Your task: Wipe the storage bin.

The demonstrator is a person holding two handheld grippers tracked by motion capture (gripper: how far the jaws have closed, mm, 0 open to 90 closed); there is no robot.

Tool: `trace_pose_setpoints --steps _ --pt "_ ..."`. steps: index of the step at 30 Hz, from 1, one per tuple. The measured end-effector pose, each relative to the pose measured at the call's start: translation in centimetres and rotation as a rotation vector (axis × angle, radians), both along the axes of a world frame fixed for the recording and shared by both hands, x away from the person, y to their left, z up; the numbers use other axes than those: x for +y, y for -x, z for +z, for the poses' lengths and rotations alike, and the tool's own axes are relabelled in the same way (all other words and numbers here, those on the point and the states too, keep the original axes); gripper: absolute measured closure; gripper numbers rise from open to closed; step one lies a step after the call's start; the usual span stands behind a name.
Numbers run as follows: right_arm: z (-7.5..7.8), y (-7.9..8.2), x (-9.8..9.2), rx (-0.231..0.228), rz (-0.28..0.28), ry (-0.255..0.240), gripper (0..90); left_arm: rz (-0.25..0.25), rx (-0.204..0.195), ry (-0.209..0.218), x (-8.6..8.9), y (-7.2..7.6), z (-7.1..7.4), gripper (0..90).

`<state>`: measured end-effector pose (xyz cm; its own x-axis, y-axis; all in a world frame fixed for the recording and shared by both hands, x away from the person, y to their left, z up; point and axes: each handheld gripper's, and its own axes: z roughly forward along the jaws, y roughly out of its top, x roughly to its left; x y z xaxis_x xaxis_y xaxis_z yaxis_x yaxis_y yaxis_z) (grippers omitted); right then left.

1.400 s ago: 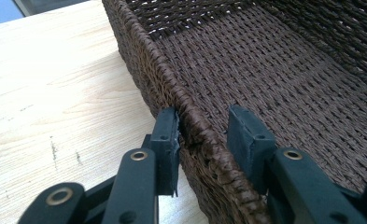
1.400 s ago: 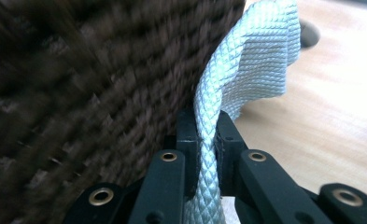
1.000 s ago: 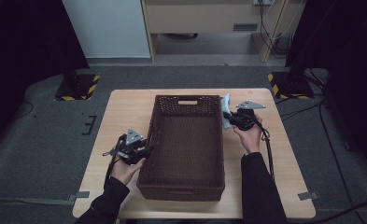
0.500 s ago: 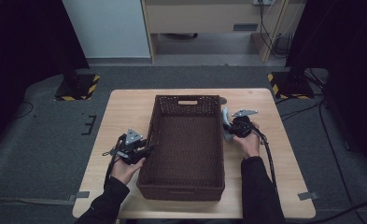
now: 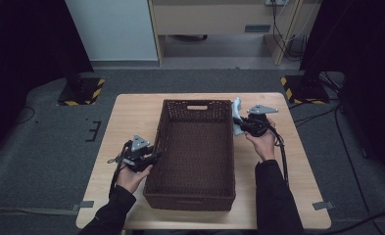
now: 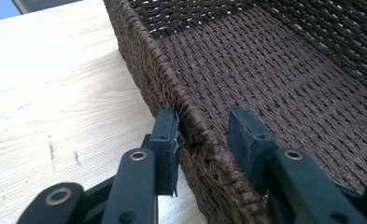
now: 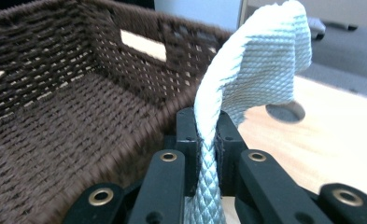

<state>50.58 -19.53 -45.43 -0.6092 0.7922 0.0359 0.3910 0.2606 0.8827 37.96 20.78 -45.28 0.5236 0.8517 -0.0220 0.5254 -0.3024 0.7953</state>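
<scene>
From the high view I have the brown woven basket [image 5: 192,152] at the middle of the wooden table [image 5: 131,115], its long sides running from twelve to six o'clock. My left gripper [image 5: 148,157] sits at the basket's nine o'clock side, and my right gripper [image 5: 239,122] at about two o'clock, with a pale blue cloth [image 5: 237,113] bunched against it just outside the rim.

The left gripper view [image 6: 202,135] gives me what the overhead cannot: the jaws straddle the basket's rim [image 6: 190,126], one outside and one inside. The outer pad touches the weave; the inner one stands off with a gap, so I read them as apart, not clamped.

The right gripper view [image 7: 204,140] shows the jaws pressed together on the cloth [image 7: 256,70], which rises in a fold above them, over the table [image 7: 321,140] beside the basket's wall [image 7: 78,116].
</scene>
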Motion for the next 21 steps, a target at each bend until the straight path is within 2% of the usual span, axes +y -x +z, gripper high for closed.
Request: trace_pose_setpoints --steps 4,7,10,13,14,15,17,18,21 --pt "-0.7 -0.2 0.1 0.029 0.000 0.042 83.9 0.001 0.000 -0.001 0.0 0.0 0.0 63.5" --pt "-2.2 -0.3 -0.3 0.082 -0.015 0.066 83.9 0.008 0.000 -0.002 0.0 0.0 0.0 64.1" --pt "-4.4 -0.3 -0.7 0.155 -0.020 0.136 84.0 0.016 -0.002 0.006 0.0 -0.1 0.0 65.1" --pt "-5.9 -0.2 -0.7 0.208 -0.019 0.151 83.9 0.020 -0.002 0.010 0.0 -0.2 0.0 65.8" --pt "-6.2 -0.1 -0.7 0.202 -0.015 0.149 83.9 0.022 -0.002 0.008 0.0 -0.2 0.0 66.0" --pt "-6.2 0.1 -0.6 0.216 -0.012 0.133 83.9 0.024 -0.001 0.007 0.0 -0.2 0.0 66.4" --pt "-5.7 0.3 -0.7 0.198 0.000 0.134 83.9 0.027 0.000 0.006 0.0 -0.3 0.0 66.9" --pt "-5.1 0.5 -0.8 0.185 0.005 0.120 83.9 0.029 0.000 0.006 0.0 -0.3 0.0 67.2" --pt "-2.3 1.2 -1.3 0.112 0.030 0.069 83.9 0.028 0.002 0.000 0.0 -0.5 0.1 67.6"
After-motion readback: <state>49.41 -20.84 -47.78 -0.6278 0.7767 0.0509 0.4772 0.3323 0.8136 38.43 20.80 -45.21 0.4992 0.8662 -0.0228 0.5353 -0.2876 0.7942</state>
